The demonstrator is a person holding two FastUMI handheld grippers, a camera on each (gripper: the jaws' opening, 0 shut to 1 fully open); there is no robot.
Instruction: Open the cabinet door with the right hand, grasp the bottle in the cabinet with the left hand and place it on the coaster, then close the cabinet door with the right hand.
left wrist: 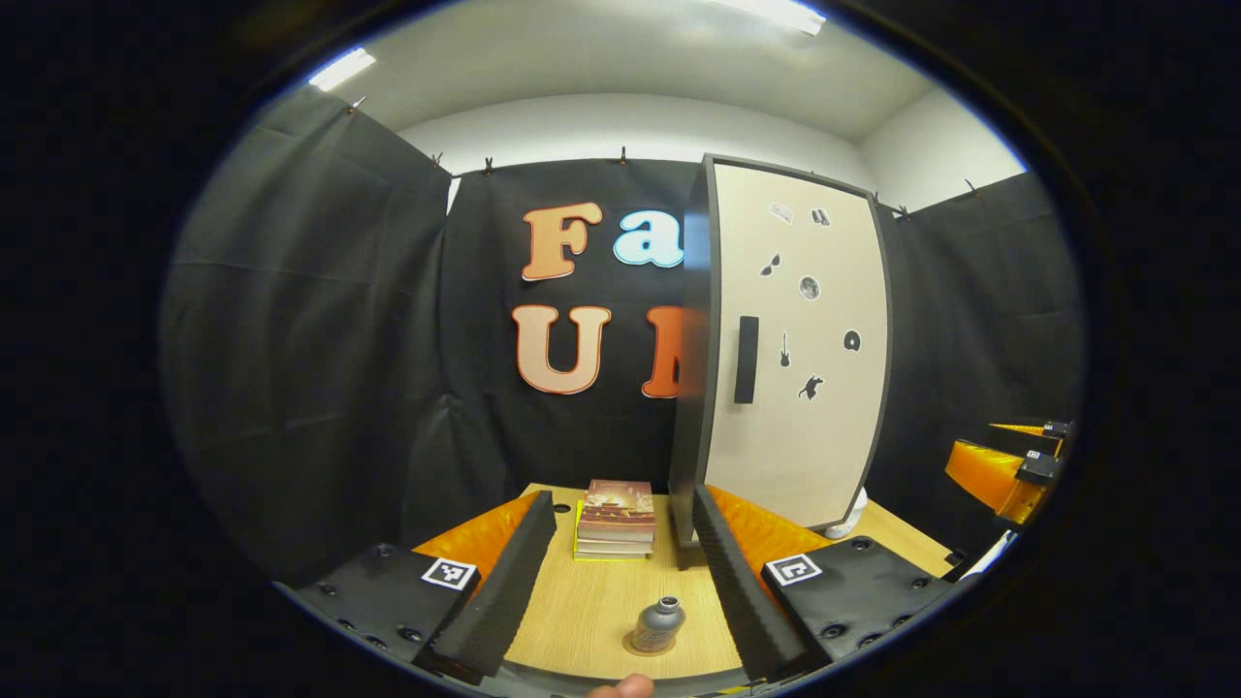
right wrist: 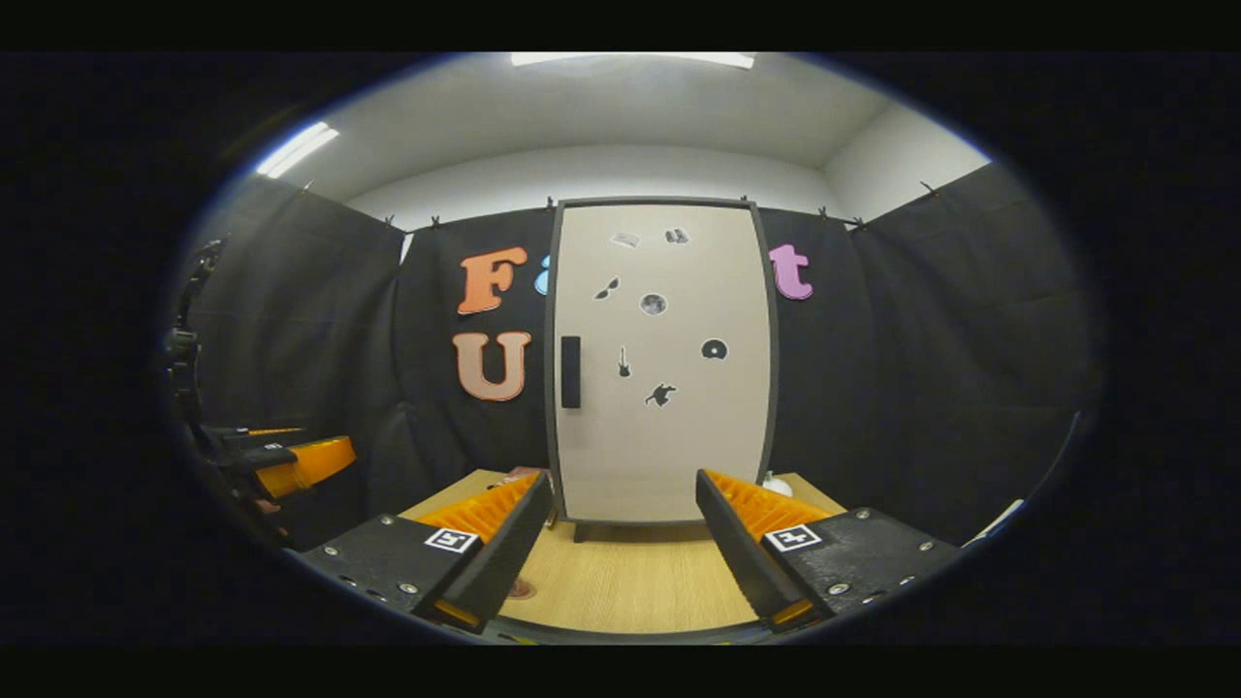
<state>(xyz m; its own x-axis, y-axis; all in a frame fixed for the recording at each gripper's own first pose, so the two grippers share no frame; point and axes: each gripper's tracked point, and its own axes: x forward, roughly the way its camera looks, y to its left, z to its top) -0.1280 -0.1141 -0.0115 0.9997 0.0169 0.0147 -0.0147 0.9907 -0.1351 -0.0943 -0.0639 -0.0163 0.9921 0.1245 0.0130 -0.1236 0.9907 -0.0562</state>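
In the left gripper view the bottle stands on the coaster, low centre on the worktop, between the wide, empty left tongs; the door, mid-frame in the right gripper view, looks shut; right tongs wide; the task seems complete.

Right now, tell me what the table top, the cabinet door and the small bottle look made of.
Table top: pale wood or wood-look laminate, visible grain, matte.
Cabinet door: smooth cream panel, probably painted board, dark frame.
Bottle: grey, dull sheen, perhaps metal or glazed ceramic; hard to tell.
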